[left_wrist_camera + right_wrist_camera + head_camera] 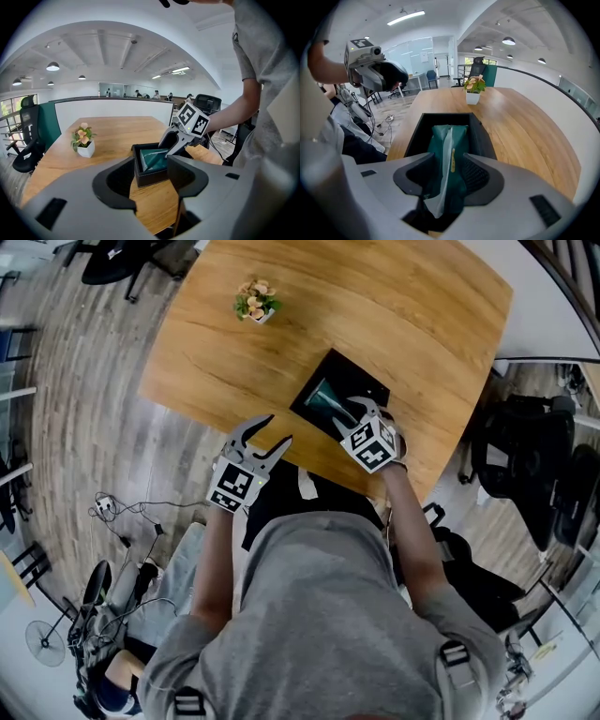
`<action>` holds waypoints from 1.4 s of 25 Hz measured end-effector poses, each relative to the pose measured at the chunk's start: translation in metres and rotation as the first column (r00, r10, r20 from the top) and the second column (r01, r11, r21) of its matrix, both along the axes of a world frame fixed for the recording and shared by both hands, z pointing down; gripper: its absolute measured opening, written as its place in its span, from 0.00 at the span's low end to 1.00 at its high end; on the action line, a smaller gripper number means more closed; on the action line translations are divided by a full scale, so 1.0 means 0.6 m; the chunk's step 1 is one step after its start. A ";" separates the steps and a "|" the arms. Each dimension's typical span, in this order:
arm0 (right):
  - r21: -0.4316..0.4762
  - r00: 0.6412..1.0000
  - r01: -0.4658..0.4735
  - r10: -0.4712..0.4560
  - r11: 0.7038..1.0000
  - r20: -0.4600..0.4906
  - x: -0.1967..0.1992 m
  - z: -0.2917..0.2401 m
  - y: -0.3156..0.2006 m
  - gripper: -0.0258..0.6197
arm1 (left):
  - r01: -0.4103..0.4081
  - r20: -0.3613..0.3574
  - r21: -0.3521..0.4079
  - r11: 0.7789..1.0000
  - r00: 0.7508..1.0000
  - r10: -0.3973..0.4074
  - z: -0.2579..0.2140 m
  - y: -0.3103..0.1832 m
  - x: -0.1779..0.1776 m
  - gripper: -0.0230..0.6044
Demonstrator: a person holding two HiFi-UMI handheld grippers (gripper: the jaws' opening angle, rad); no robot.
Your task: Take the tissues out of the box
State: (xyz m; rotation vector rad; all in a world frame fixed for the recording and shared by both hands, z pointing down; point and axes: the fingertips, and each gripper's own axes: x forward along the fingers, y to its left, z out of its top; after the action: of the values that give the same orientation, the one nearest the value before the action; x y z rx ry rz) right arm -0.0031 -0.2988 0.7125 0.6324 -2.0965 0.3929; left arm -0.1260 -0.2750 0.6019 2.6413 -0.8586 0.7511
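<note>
Right gripper view has the tissues [457, 140], a green pack, lying in the box [415, 133]. Their near end is hidden behind the right gripper [447, 160], whose jaws stand partly closed and pinch the pack's sides. The box's near wall is hidden too. The box sits by the table [375, 315] edge nearest the person, and bare wood stretches beyond the box to a plant [255, 301]. Left of the box hovers the left gripper [151, 161], jaws wide and empty.
</note>
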 end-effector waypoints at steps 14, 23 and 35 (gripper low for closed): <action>-0.005 0.992 0.064 -0.065 0.998 -0.107 -0.013 0.022 0.008 0.20 | -0.006 0.009 0.003 1.000 1.000 0.006 0.000 -0.013 -0.012 0.40; -0.025 0.997 0.029 -0.030 0.999 -0.077 -0.012 0.015 0.006 0.08 | 0.016 0.016 0.015 1.000 1.000 -0.016 -0.005 -0.005 -0.019 0.38; -0.050 0.998 0.032 -0.034 0.998 -0.054 -0.012 0.003 0.022 0.06 | 0.048 0.004 0.060 0.997 0.999 -0.048 -0.034 0.002 -0.020 0.37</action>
State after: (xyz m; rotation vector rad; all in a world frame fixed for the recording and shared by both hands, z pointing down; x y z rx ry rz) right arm -0.0105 -0.2855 0.7142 0.5730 -2.0367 0.4026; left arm -0.1379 -0.2736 0.5815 2.6615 -0.9565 0.7321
